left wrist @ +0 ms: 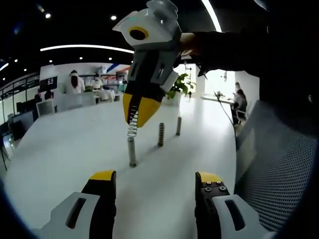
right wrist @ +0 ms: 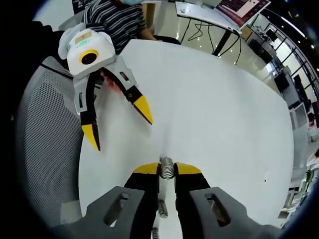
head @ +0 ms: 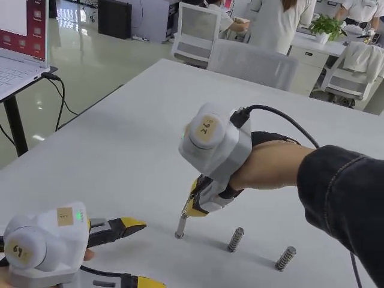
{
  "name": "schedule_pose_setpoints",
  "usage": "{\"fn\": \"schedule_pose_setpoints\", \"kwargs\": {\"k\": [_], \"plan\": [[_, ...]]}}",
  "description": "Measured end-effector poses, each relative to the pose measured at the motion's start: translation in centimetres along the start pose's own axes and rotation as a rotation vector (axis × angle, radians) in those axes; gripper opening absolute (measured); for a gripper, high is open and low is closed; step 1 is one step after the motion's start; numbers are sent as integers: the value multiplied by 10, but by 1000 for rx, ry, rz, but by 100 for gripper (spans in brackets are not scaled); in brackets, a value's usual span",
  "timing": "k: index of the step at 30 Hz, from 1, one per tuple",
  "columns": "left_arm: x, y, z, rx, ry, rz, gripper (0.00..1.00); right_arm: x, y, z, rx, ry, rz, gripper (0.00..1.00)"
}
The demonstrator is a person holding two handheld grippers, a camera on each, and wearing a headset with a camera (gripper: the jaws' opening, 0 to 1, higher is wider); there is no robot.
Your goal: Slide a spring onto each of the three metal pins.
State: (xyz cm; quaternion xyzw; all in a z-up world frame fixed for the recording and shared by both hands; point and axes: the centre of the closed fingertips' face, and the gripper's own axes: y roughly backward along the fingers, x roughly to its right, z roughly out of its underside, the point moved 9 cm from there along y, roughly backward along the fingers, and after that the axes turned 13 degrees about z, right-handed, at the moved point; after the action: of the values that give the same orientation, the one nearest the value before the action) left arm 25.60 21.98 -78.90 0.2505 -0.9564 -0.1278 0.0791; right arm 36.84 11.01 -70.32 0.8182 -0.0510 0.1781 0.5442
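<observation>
The right gripper (head: 193,207) pinches a small coiled steel spring (left wrist: 132,123) in its fingers, right at the top of the bare upright metal pin (left wrist: 131,152) on the white counter (head: 120,150). Lowering it dead vertical should avoid snagging. The left gripper (head: 141,252) waits nearby, fingers spread.

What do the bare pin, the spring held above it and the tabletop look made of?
Pin: metal, going by its dull grey sheen. Spring: bright, steel-looking wire with glinting coils. Tabletop: matte white, probably laminate, though the look leaves that open.
</observation>
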Motion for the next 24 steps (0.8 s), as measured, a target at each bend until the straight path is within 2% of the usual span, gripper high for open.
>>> {"fn": "schedule_pose_setpoints", "kwargs": {"k": [14,24], "plan": [[1,0,3,-6,8,1,58,-2,-9,2,-18,6,-16,9],[3,-1,4,-9,11,8,57,-4,-21,3,-47,1,-46,9]]}}
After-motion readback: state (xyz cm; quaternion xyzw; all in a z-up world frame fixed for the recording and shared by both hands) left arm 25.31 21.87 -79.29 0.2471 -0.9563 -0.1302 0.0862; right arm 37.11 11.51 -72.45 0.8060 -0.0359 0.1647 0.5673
